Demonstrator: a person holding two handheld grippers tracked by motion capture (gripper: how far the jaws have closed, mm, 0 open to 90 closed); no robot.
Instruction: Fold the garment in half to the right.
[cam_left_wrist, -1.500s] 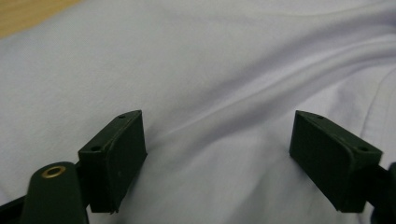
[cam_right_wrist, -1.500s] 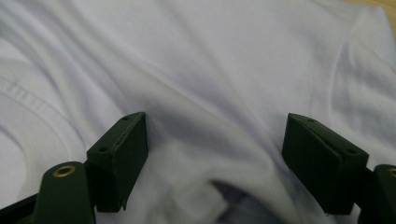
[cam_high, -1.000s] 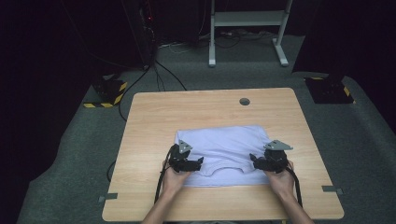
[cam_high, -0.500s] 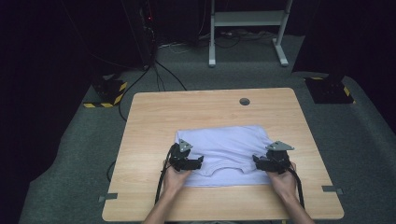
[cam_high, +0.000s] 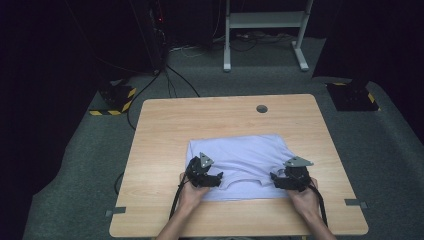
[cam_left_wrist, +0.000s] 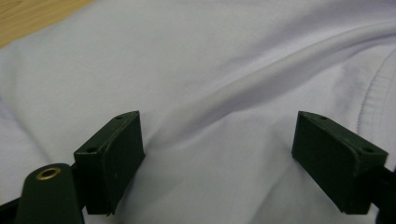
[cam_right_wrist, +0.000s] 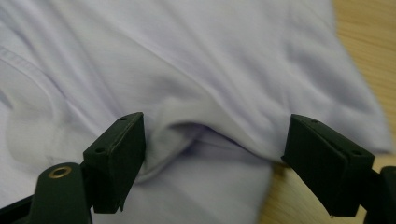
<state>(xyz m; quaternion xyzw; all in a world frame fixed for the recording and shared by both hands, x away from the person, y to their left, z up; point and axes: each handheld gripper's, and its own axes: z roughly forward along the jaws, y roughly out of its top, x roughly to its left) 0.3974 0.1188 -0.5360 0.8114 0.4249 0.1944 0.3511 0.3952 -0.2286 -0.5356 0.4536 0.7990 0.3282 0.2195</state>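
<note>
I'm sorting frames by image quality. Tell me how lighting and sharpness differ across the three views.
High view: the table is lit and fairly sharp, its surroundings nearly black. Left gripper view: even soft light on the pale shirt, folds smooth and slightly soft, jaws dark. Right gripper view: the shirt's edge and the wood at right are smeared with blur, and a small shadow sits under the raised fold.

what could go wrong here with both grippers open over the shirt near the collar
The left gripper stands open over a raised fold in the lilac t-shirt; closing there may pinch one layer alone. The right gripper sits at the shirt's edge near bare wooden table, so it may catch too little cloth and slip. Uneven grips could skew the fold.
</note>
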